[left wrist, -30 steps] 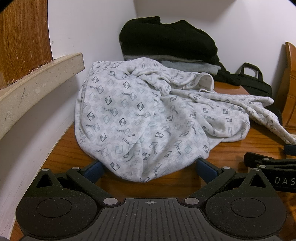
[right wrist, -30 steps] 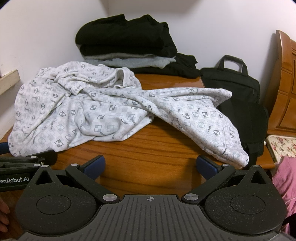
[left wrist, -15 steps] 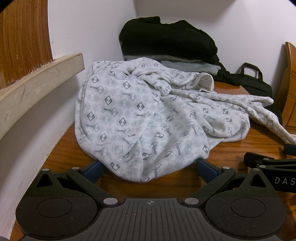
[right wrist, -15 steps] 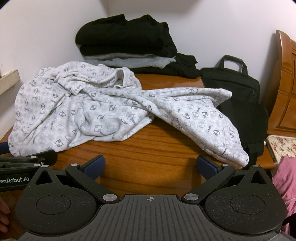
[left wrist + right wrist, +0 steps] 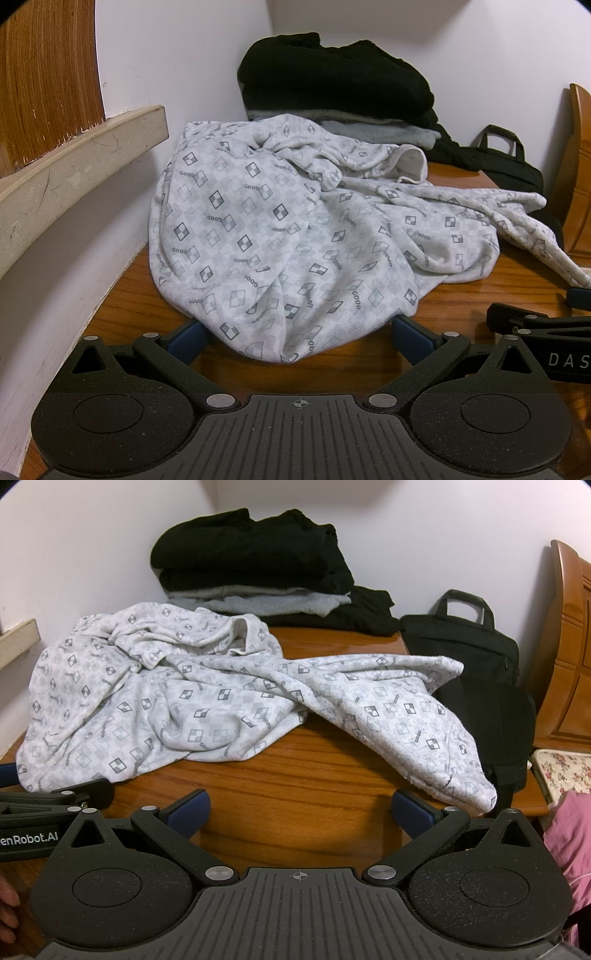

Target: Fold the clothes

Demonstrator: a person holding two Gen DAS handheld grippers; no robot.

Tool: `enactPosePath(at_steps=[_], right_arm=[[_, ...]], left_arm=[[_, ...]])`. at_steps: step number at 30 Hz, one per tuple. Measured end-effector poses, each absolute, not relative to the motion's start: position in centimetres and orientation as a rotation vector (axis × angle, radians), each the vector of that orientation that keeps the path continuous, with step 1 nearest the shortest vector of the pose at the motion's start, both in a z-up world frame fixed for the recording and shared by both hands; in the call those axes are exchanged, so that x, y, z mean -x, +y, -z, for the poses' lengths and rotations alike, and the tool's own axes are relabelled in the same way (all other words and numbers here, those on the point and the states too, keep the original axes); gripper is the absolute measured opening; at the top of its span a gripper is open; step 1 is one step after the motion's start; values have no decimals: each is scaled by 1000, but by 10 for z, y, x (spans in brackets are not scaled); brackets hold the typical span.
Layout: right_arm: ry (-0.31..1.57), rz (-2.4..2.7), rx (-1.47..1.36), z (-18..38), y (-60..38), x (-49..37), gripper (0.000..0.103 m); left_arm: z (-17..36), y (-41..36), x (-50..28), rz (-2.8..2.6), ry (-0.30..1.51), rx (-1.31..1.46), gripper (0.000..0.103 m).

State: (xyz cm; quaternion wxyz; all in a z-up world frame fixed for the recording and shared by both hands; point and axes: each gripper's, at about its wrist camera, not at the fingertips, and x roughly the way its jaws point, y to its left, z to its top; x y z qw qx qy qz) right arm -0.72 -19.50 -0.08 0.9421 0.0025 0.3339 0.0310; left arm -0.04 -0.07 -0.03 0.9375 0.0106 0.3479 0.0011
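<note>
Left gripper [image 5: 297, 338] and right gripper [image 5: 301, 808], both with fingers spread apart and empty, rest low over the wooden table [image 5: 295, 794]. Just beyond lies the crumpled white garment [image 5: 177, 701], printed with grey checked diamonds, one part trailing off the table's right edge. Behind it, folded black and grey clothes [image 5: 255, 576] are stacked against the wall.

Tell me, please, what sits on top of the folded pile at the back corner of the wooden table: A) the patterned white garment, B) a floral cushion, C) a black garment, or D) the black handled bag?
C: in the right wrist view the black garment tops the pile, with grey folded pieces beneath it, while the patterned white garment lies crumpled in front on the wooden table.
</note>
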Motion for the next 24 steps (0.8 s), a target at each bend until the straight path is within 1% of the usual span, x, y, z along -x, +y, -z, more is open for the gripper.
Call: enactPosePath(at_steps=[24], right_arm=[[681, -63, -6, 1, -195, 7, 103]], left_arm=[[0, -1, 0, -1, 711, -22, 103]])
